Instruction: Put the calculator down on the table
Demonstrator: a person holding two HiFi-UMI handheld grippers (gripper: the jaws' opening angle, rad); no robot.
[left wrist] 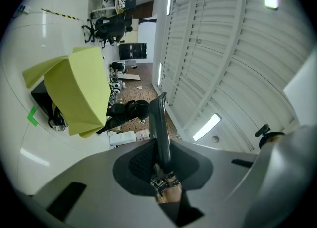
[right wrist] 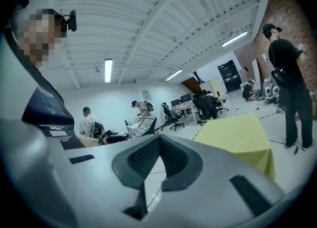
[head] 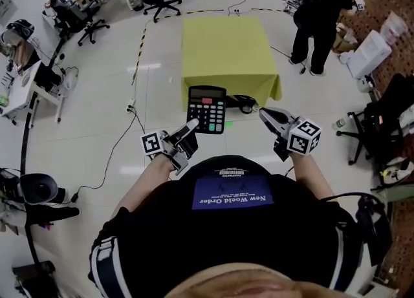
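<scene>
Aloft, the calculator (head: 207, 109) sits clamped at its corner in the left tool (head: 192, 124), short of the surface (head: 226, 51); right tool (head: 264, 113) closed.

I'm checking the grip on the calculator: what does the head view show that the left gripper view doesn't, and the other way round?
Only the head view: the keys and display of the calculator, the right gripper with nothing in it, and the bare top of the yellow table. Only the left gripper view: the calculator edge-on, clamped between the jaws of the left gripper, with a ceiling light beyond. Both: the calculator held short of the table, not yet on it, and a person in black standing beside the table.
</scene>
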